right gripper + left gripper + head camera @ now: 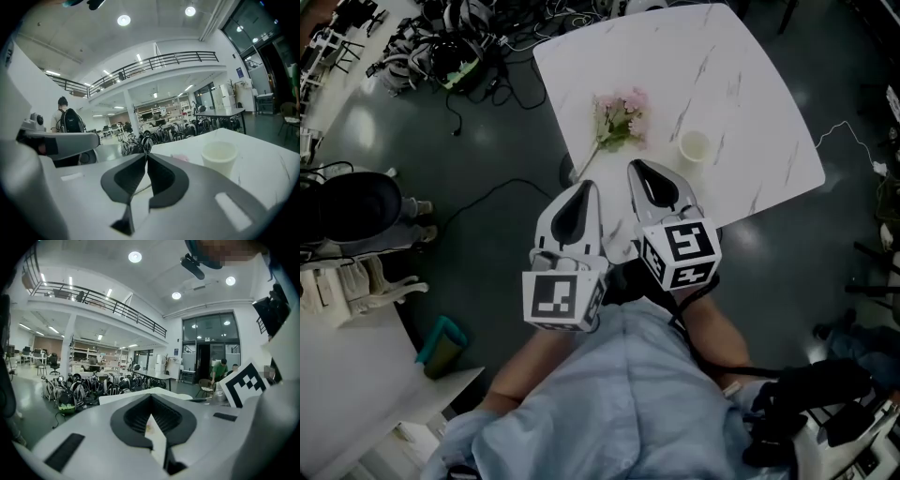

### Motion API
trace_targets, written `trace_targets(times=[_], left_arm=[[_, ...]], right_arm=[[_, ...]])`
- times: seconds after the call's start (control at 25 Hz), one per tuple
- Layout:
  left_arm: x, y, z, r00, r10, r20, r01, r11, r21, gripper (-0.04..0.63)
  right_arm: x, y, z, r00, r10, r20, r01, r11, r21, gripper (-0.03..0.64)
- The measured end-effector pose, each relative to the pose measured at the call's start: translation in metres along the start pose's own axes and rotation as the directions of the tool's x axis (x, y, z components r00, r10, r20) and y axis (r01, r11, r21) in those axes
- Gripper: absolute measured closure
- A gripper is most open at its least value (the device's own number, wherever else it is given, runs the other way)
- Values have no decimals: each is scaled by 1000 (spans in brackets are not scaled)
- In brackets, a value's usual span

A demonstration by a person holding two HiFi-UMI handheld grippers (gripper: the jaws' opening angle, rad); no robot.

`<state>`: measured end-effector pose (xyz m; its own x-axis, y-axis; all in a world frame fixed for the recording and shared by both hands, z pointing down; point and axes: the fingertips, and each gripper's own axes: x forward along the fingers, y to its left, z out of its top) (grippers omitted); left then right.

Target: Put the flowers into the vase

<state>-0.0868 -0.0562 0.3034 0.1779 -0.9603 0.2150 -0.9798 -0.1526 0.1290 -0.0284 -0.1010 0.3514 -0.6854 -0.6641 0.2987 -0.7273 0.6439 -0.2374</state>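
A bunch of pink flowers [619,116] with a long stem lies on the white marble table [750,84], near its front-left edge. To their right stands a white cup-like vase [695,145]. My left gripper [584,186] hangs over the floor just short of the table edge, its jaws shut and empty. My right gripper [635,166] is beside it, tips over the table edge below the flowers, shut with nothing between the pads. In the right gripper view the vase [219,157] stands ahead to the right of the gripper [146,154], and the flowers [181,158] peek over its jaws.
Cables and bags [441,52] litter the dark floor at upper left. A black chair [347,206] and white furniture [356,281] stand at left, with a teal object [441,343] below them. A person with a backpack [70,122] stands far off.
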Motion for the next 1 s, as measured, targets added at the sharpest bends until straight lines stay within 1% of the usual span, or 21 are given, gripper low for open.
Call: trace_targets(times=[0.12, 0.24, 0.36, 0.44, 0.48, 0.6, 0.64, 0.72, 0.8, 0.92, 1.0], left_arm=[[12, 14, -2, 1000, 11, -26, -12, 1000, -16, 592], [25, 32, -6, 999, 7, -53, -8, 999, -31, 591], [36, 52, -16, 996, -11, -86, 7, 999, -44, 591], [43, 70, -22, 994, -19, -112, 12, 998, -60, 591], [46, 80, -25, 992, -22, -125, 14, 997, -70, 591], [52, 106, -36, 986, -35, -163, 19, 995, -97, 591], [53, 113, -40, 984, -41, -174, 22, 994, -105, 592], [57, 127, -48, 980, -51, -193, 28, 992, -120, 592], [60, 140, -56, 976, -58, -210, 29, 990, -136, 592], [63, 158, -68, 971, -59, -231, 22, 987, -160, 591], [63, 167, -73, 968, -60, -243, 17, 985, -174, 591]], right_arm=[[18, -1, -9, 999, 6, -40, -5, 1000, 22, 600], [39, -4, -21, 997, -5, -82, 8, 999, 46, 597], [61, -9, -34, 991, -36, -126, 47, 995, 88, 592], [80, -15, -45, 985, -62, -159, 83, 988, 132, 589], [90, -18, -52, 981, -71, -183, 101, 981, 163, 575], [118, -21, -82, 956, -83, -283, 162, 950, 268, 451], [126, -24, -92, 944, -99, -315, 193, 939, 283, 430], [138, -31, -107, 922, -146, -360, 258, 922, 287, 411], [147, -37, -118, 907, -175, -382, 302, 904, 303, 407], [160, -37, -130, 895, -182, -407, 332, 881, 336, 407], [167, -38, -139, 882, -190, -431, 352, 874, 334, 407]])
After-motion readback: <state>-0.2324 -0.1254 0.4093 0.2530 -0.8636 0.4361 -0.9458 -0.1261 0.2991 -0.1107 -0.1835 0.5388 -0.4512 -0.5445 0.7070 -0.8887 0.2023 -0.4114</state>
